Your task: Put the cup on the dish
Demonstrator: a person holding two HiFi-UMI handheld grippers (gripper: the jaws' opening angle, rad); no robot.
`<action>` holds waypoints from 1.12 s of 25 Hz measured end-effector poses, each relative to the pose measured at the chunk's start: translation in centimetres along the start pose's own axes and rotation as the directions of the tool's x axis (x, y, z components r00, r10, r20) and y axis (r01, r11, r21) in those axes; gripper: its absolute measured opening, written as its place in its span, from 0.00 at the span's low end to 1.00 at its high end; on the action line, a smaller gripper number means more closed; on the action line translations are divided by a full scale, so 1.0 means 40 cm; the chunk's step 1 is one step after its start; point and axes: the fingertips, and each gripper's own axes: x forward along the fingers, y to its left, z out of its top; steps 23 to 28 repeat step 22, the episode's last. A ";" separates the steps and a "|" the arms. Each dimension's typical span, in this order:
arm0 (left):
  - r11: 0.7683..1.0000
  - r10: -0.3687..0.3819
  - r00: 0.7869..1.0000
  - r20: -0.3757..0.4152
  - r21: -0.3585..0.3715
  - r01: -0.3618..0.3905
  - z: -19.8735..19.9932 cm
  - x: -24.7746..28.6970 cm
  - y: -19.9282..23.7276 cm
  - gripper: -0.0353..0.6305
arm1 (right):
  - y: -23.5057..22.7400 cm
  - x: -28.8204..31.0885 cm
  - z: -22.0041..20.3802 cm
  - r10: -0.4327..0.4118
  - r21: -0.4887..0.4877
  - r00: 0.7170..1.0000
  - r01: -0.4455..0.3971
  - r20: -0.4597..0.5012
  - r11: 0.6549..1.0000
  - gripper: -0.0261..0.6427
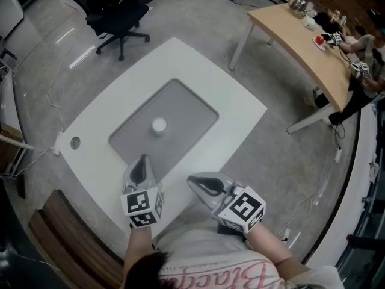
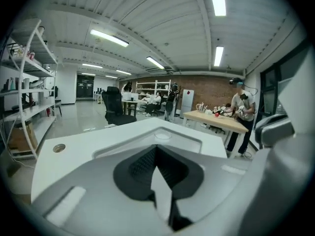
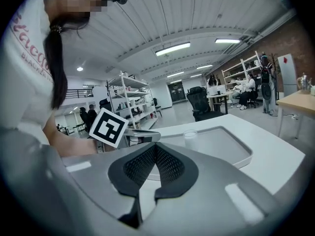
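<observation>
A small pale cup (image 1: 159, 125) stands upright in the middle of a shallow grey dish (image 1: 192, 104) set on the white table (image 1: 228, 95). Both grippers hover at the table's near edge, short of the dish. My left gripper (image 1: 142, 159) points at the dish's near rim with its jaws together and nothing between them. Just right of it, my right gripper (image 1: 191, 179) is likewise shut and empty. Seen from the left gripper (image 2: 156, 149), the cup (image 2: 163, 135) sits straight ahead. The right gripper view shows that gripper (image 3: 155, 146), the cup (image 3: 190, 134) and the left gripper's marker cube (image 3: 108, 127).
A round cable hole (image 1: 75, 142) sits in the table's left corner. A black office chair (image 1: 117, 11) stands beyond the table, and a wooden table (image 1: 301, 41) with people at it is at the right. Metal shelves (image 2: 24, 82) line the left wall.
</observation>
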 end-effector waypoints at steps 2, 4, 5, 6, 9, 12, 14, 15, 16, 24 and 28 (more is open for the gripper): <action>0.999 -0.032 0.999 0.030 0.012 0.032 0.011 -0.044 -0.020 0.05 | 0.022 -0.016 -0.002 -0.017 -0.005 1.000 0.017 0.013 1.000 0.04; 0.998 -0.051 0.997 0.056 0.032 0.050 0.018 -0.089 -0.044 0.05 | 0.049 -0.036 -0.004 -0.024 -0.010 0.999 0.025 0.020 1.000 0.04; 0.997 -0.060 0.996 0.068 0.044 0.057 0.020 -0.114 -0.059 0.05 | 0.064 -0.047 -0.006 -0.027 -0.012 0.999 0.028 0.024 1.000 0.04; 0.996 -0.070 0.994 0.078 0.055 0.066 0.021 -0.138 -0.072 0.05 | 0.079 -0.057 -0.009 -0.030 -0.013 0.999 0.031 0.029 0.999 0.04; 0.993 -0.100 0.989 0.104 0.069 0.094 0.024 -0.207 -0.098 0.05 | 0.122 -0.076 -0.016 -0.038 -0.014 0.998 0.039 0.052 0.999 0.04; 0.991 -0.123 0.985 0.119 0.061 0.116 0.015 -0.271 -0.110 0.05 | 0.161 -0.086 -0.015 -0.049 -0.011 0.995 0.050 0.088 0.999 0.04; 0.989 -0.132 0.984 0.118 0.075 0.124 0.004 -0.312 -0.117 0.05 | 0.185 -0.092 -0.011 -0.056 -0.015 0.992 0.058 0.114 0.998 0.04; 0.988 -0.137 0.984 0.117 0.094 0.126 0.000 -0.330 -0.123 0.05 | 0.196 -0.096 -0.008 -0.059 -0.020 0.990 0.062 0.126 0.998 0.04; 0.985 -0.143 0.983 0.118 0.118 0.129 -0.001 -0.347 -0.132 0.05 | 0.206 -0.100 -0.004 -0.061 -0.027 0.989 0.065 0.136 0.998 0.04; 0.969 -0.194 0.968 0.156 0.184 0.165 0.002 -0.438 -0.171 0.05 | 0.274 -0.116 0.000 -0.068 -0.071 0.984 0.080 0.163 0.994 0.04; 0.969 -0.194 0.968 0.156 0.184 0.165 0.002 -0.438 -0.171 0.05 | 0.274 -0.116 0.000 -0.068 -0.071 0.984 0.080 0.163 0.994 0.04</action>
